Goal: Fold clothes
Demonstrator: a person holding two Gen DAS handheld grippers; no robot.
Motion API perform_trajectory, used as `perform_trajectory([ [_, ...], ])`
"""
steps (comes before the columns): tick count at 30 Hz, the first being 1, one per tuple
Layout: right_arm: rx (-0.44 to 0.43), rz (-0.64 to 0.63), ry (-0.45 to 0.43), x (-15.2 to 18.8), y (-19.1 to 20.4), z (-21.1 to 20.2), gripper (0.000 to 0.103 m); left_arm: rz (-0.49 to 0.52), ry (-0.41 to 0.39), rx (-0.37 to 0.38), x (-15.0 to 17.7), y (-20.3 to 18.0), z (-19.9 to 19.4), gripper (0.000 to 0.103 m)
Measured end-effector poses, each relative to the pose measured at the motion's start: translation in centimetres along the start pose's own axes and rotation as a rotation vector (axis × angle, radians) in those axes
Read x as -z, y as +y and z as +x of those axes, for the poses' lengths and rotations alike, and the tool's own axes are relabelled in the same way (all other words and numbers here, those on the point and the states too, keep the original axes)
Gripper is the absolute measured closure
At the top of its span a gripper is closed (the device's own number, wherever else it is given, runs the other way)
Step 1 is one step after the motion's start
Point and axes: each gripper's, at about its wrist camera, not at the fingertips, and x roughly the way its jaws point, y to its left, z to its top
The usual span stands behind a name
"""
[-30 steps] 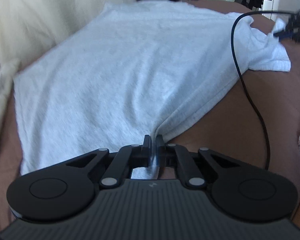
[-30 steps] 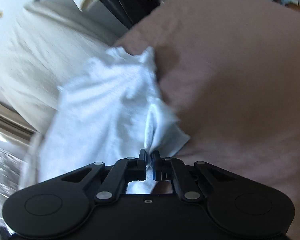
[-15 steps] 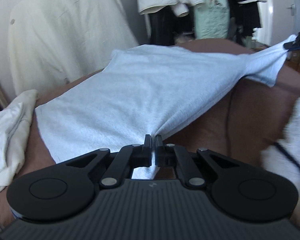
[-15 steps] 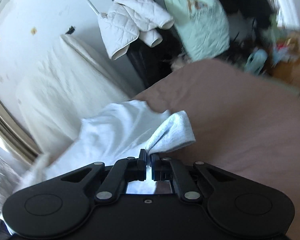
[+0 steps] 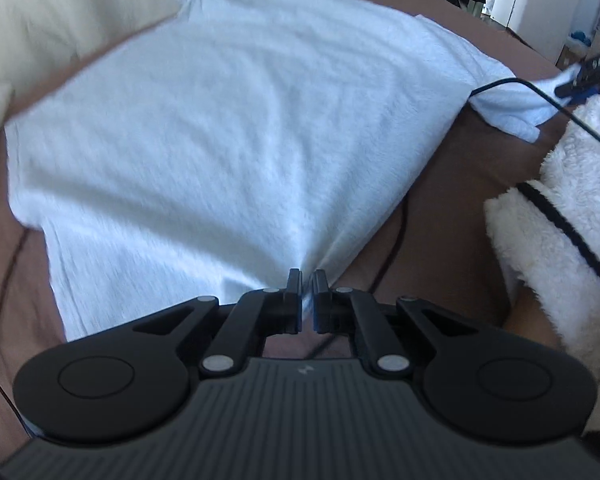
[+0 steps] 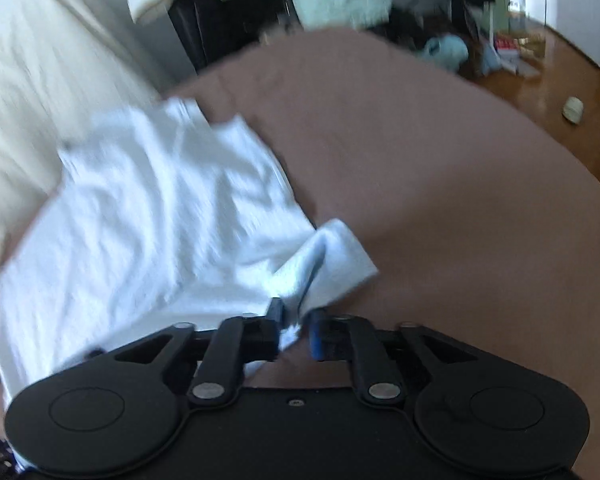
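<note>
From my left wrist view, my left claw (image 5: 307,296) is clamped on the near hem of the white T-shirt (image 5: 228,120), its fingers nearly together with a pinch of soft cotton bunched between them. The shirt spreads out flat from there toward 12 o'clock over the brown bed sheet (image 5: 452,216), the knit faintly creased in lines fanning from my grip. At 2 o'clock my right claw (image 5: 588,72) shows at the frame edge by a sleeve, with a thin black cable (image 5: 540,98) looping past it. At 3 o'clock sits a fluffy cream fleece with a black stripe (image 5: 560,232).

From my right wrist view, my right claw (image 6: 296,330) has its fingers somewhat apart, the rolled sleeve of the T-shirt (image 6: 140,216) lying between them; the blur keeps me from telling whether they grip it. The shirt lies rumpled toward 10 o'clock on the smooth brown bed sheet (image 6: 440,184).
</note>
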Motion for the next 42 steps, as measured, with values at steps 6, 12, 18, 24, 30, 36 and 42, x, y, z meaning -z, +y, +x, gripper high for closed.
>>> perform_trajectory([
  [6, 0.041, -0.063, -0.143, -0.9, 2.2, -3.1, 0.054, -0.140, -0.073, 0.055, 0.3, 4.1, -4.3, 0.062],
  [12, -0.437, -0.378, -0.365, 0.0, 11.2, -7.6, 0.043, -0.315, 0.003, -0.202, 0.4, 12.0, -3.7, 0.062],
  [18, -0.792, -0.788, -0.099, 4.5, 26.4, -3.8, 0.043, -0.403, 0.102, -0.220, 1.7, 17.5, 0.4, 0.062],
  [24, -0.839, -1.179, 0.058, 13.2, 33.5, -1.1, 0.047, -0.534, -0.011, -0.105, 3.2, 18.2, 1.5, 0.064],
  [30, -0.776, -1.373, 0.198, 19.5, 37.1, 2.1, 0.046, -0.553, -0.030, -0.085, 2.7, 18.7, 2.5, 0.097],
  [36, -0.738, -1.443, 0.210, 24.7, 41.3, 4.6, 0.041, -0.804, -0.144, 0.170, 4.7, 21.5, 1.4, 0.100],
  [42, -0.643, -1.396, 0.085, 25.9, 40.9, 4.5, 0.037, -0.822, -0.241, 0.276, 4.4, 21.4, -0.5, 0.100],
])
